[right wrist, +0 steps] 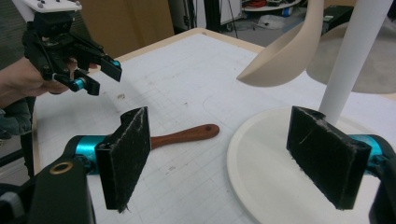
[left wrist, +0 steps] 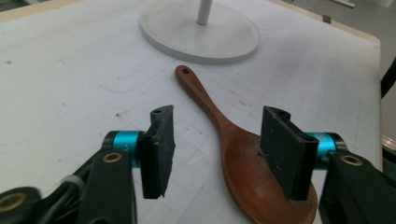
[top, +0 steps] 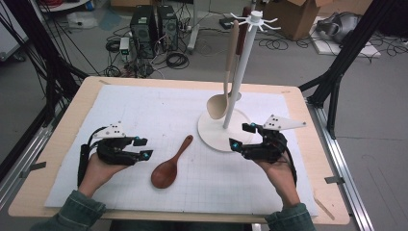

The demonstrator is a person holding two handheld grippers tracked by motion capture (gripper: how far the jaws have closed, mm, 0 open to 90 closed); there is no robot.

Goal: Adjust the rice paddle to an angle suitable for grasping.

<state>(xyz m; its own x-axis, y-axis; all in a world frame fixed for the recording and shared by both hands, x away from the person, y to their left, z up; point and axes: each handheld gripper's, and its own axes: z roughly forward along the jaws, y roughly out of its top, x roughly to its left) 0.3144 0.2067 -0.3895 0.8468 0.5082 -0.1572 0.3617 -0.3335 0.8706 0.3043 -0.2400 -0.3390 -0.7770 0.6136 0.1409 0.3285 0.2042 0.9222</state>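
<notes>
Brown wooden spoon [top: 169, 166] lies flat on the white mat, between the two hands, and the left gripper [top: 143, 147] is plainly the nearer one, just beside the bowl end. From the left gripper view the spoon [left wrist: 243, 158] runs away from the jaws: bowl close in, partly behind one jaw pad, handle slanting off toward the round stand base [left wrist: 201, 32]. Those jaws stand apart, nothing pinched between them, no pad pressing on wood. So the long axis lies nearly along the gripper's line of sight, slightly askew, and I'd say a grasp wants the jaws shifted over to straddle the neck.

Moving right: the white stand [top: 240, 72] with a pale spoon [top: 222, 96] hanging from its hooks. Right gripper [top: 240, 137] hovers at the base rim, jaws released and empty, the brown spoon's handle tip [right wrist: 187, 135] well off beyond them.
</notes>
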